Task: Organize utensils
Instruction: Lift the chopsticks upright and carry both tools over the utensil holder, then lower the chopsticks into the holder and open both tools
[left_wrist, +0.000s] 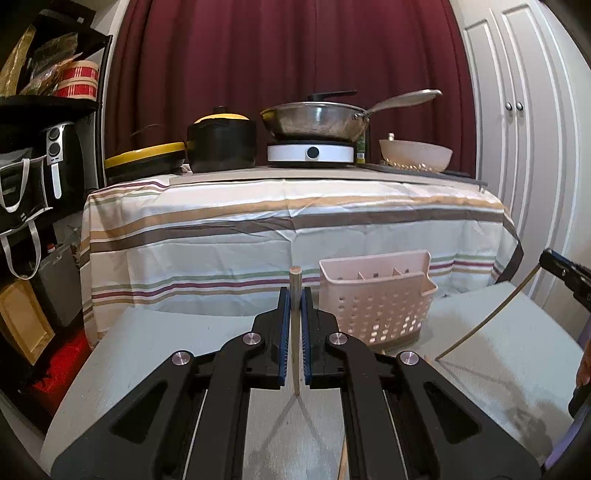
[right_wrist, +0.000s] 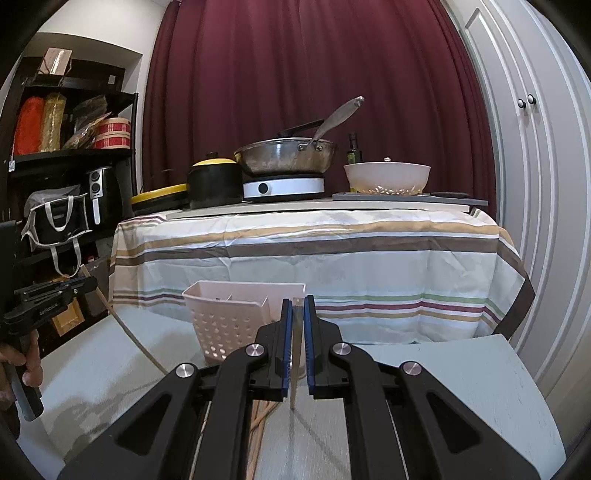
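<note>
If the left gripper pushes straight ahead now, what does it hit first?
Probably the striped tablecloth straight ahead. The pink utensil caddy sits just right of the left gripper and its wooden chopstick; depth is unclear.

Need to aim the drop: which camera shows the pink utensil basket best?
Left wrist view: the pink utensil basket shows whole, with dividers visible beside the left gripper. In the right wrist view the right gripper hides the basket's right part.

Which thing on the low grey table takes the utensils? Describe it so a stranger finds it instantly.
Find the striped tablecloth hanging under the cooktop. On the low grey table in front of it stands a pale pink plastic caddy. Its hole-dotted walls and inner dividers set it apart; the other items nearby are thin sticks.
</note>
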